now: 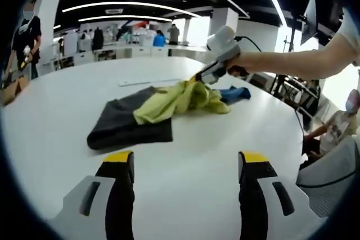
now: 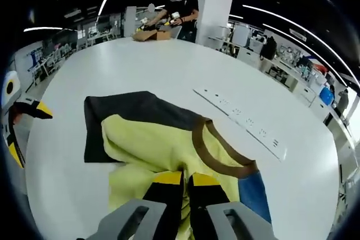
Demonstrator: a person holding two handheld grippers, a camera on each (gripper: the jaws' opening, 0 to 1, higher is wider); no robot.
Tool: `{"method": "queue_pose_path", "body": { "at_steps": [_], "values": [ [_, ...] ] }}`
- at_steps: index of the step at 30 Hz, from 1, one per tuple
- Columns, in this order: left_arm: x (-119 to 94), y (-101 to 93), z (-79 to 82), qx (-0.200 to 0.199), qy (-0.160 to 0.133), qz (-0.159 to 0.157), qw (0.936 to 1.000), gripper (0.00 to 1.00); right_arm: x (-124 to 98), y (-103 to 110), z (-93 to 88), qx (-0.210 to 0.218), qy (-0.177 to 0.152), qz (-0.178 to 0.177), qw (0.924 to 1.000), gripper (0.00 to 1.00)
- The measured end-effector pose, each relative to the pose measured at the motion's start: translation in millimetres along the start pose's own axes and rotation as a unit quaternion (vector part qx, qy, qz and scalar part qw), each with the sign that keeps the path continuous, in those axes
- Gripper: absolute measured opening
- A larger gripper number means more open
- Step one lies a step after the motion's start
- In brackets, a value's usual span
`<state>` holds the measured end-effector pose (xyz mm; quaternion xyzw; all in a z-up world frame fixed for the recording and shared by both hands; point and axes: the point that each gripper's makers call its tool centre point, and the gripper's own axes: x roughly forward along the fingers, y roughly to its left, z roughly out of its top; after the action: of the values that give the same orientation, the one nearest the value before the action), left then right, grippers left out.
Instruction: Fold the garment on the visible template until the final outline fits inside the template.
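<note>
Right tongs (image 2: 180, 181) pinched nearly closed on a bunched fold of the yellow garment (image 2: 163, 150), lifting it just off the white tabletop (image 2: 169, 66); seen from the left gripper view as the right tongs (image 1: 198, 77) at the far side of the pile, a person's arm reaching in behind. Left tongs (image 1: 185, 164) wide apart, holding nothing, hovering over bare tabletop on the near side, well apart from the cloth.

Largest first: broad white tabletop, open room all round the pile and no edge close. Next, dark grey template (image 1: 126, 122), lying flat, partly covered by the garment. Then the garment itself, crumpled, long axis running from the template toward the right tongs, brown collar (image 2: 216, 150) up, blue sleeve (image 1: 235, 94) trailing beyond. Finally a long white strip (image 2: 242, 119) lying apart beyond the pile.

Probably needs spreading before folding; left tongs free but farther away, garment straight ahead.
</note>
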<state>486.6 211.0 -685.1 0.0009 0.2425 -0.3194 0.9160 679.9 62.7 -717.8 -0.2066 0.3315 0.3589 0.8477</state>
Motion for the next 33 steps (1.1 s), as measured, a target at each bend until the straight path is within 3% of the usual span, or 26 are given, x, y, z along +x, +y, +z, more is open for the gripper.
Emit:
{"method": "queue_pose_path", "body": {
  "at_steps": [10, 14, 23, 30, 33],
  "values": [
    [1.3, 2.5, -3.9, -0.004, 0.007, 0.003, 1.0, 0.69, 8.3, -1.1, -12.4, 0.029, 0.015, 0.008, 0.9994, 0.0],
    [2.0, 4.0, -2.3, -0.007, 0.004, 0.006, 1.0, 0.68, 5.8, -2.0, -4.5, 0.088, -0.018, 0.015, 0.9959, 0.0],
    [11.0, 3.6, 10.8, -0.005, -0.008, 0.009, 0.9999, 0.67, -22.7, -4.5, 2.2, 0.133, -0.058, 0.015, 0.9893, 0.23],
    [26.4, 0.8, 20.7, -0.009, -0.02, 0.009, 0.9997, 0.61, -46.1, -3.3, -6.7, 0.145, -0.07, -0.005, 0.9869, 0.42],
    [34.1, 0.0, 24.7, -0.012, -0.023, 0.009, 0.9996, 0.6, -56.2, 1.2, -12.4, 0.15, -0.072, -0.005, 0.986, 0.45]
  ]
}}
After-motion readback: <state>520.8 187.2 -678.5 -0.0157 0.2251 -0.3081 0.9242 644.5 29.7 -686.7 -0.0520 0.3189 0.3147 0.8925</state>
